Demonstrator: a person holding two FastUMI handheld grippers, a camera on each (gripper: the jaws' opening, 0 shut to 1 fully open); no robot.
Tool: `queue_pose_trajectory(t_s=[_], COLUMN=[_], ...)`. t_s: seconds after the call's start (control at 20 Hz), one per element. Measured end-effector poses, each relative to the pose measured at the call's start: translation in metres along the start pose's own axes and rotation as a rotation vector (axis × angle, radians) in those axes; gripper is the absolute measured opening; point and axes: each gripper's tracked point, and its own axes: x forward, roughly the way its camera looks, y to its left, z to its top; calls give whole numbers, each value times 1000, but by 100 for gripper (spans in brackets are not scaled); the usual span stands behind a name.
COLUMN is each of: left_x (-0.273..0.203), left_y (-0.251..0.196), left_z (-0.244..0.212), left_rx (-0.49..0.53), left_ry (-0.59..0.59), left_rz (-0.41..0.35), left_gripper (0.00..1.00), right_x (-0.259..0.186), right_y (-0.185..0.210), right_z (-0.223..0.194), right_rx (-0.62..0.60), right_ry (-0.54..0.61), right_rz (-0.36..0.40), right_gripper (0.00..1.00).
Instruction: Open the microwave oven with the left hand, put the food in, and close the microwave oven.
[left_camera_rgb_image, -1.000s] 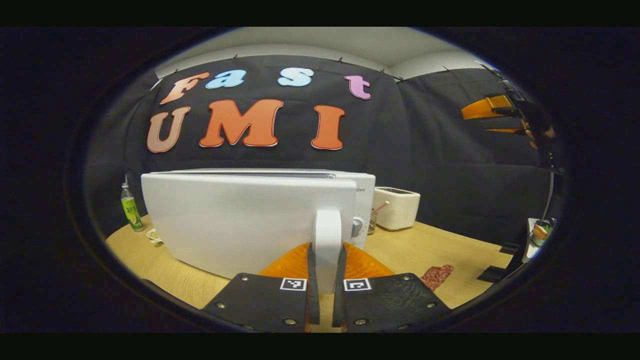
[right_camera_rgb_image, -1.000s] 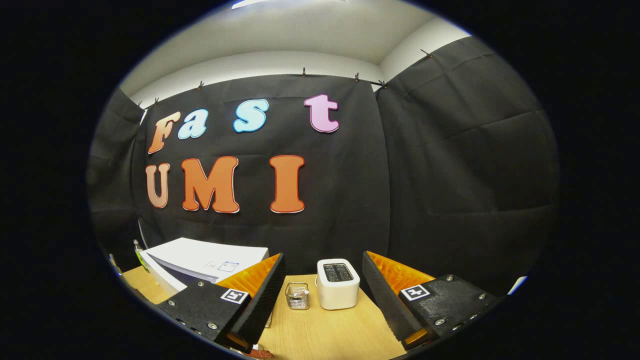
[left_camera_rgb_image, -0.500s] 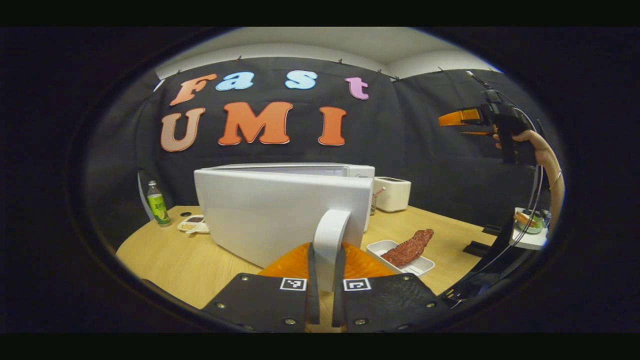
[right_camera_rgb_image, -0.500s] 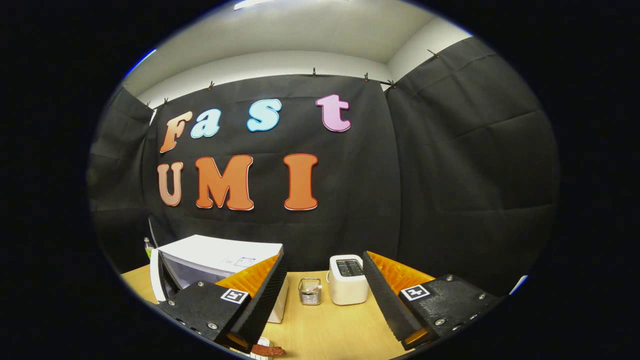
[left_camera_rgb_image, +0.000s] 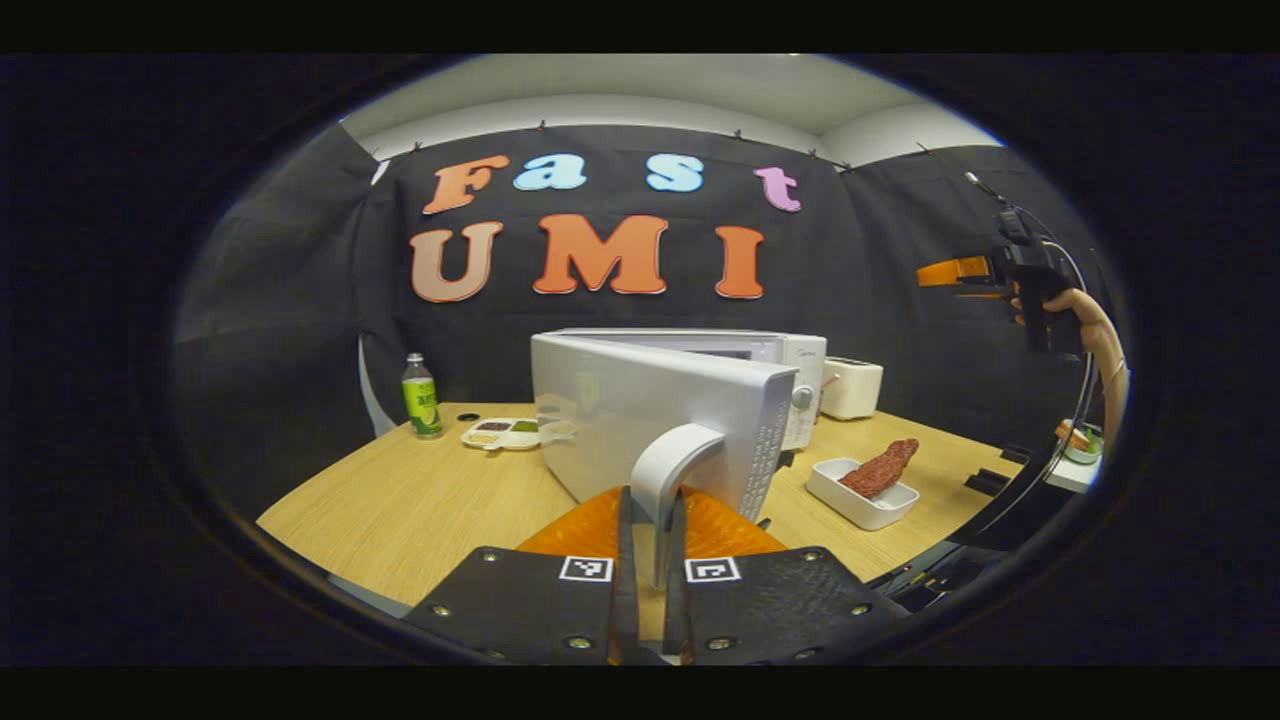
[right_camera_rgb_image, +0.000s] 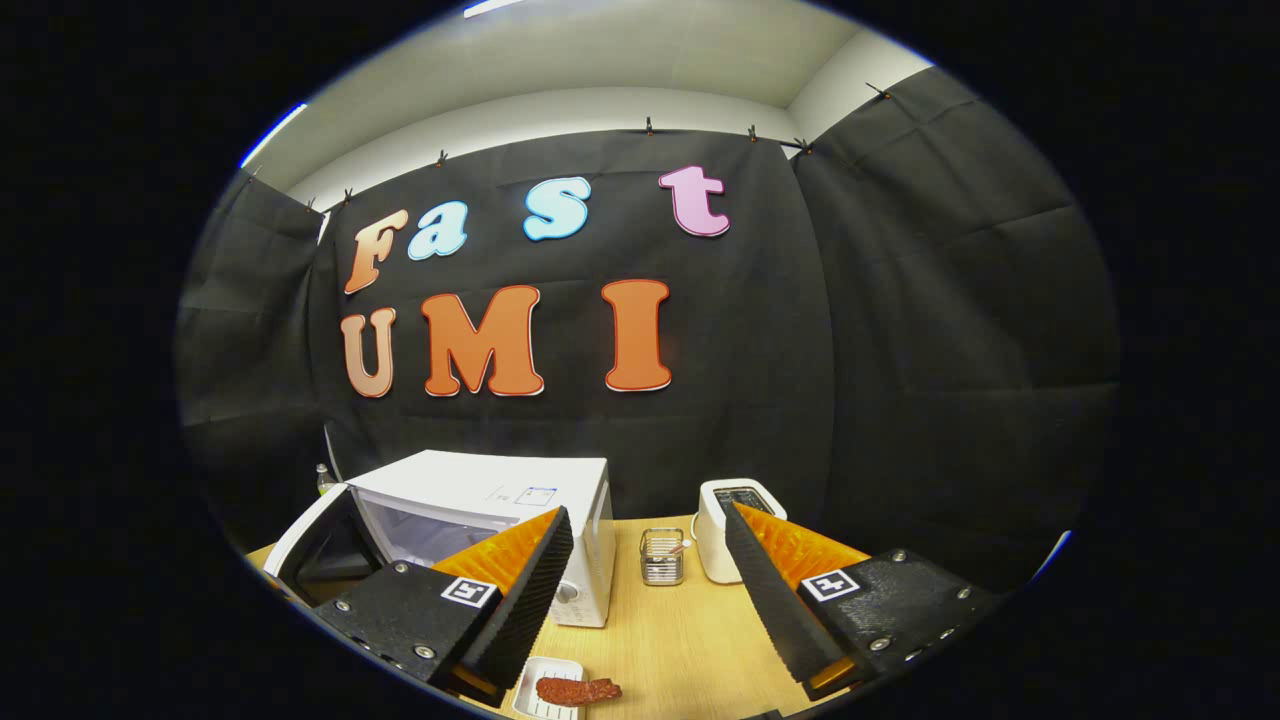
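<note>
Behind door (left_camera_rgb_image: 655, 420): microwave (left_camera_rgb_image: 770, 352) cavity (hidden)

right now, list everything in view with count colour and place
microwave: 1, white, table middle, door swung open
handle: 1, white, on door edge
tray: 1, white, right of microwave, holds reddish food
toaster: 1, white, behind the microwave's right
wire basket: 1, metal, between microwave and toaster
bottle: 1, green, far left
divided dish: 1, white, beside bottle
table: 1, light wood
left claw: shut on handle
right claw: open, raised above table
</note>
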Motion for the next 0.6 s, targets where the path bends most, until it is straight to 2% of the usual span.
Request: queue_pose_trajectory(t_s=[0.05,0.1,0.15,0.2,0.25,0.3,0.35,0.45,0.6], left_x=[-5,-10,-14,-18,-21,-24,-28,-37,-45], left_y=[12,23,35,47,61,72,80,101,122], left_z=[1,-1,-1,-1,-3,-7,-7,-8,-11], left_rx=[-5,-7,-6,-7,-17,-33,-52,-91,-134], left_ry=[-1,-1,-1,2,12,20,21,14,10], left_rz=[22,46,71,99,127,147,157,192,221], left_gripper=[11,5,5,11,7,11,11,13,46], right_x=[1,1,1,0,0,-1,-1,0,2], right_y=[6,12,17,21,24,28,32,37,40], right_z=[-3,-6,-8,-10,-11,-15,-19,-28,-46], right_rx=[3,4,4,6,16,28,39,57,89], right_ry=[6,10,12,11,8,9,14,25,48], right_rz=[9,15,20,25,28,33,36,35,29], right_gripper=[95,95,95,95,100,100,95,95,95])
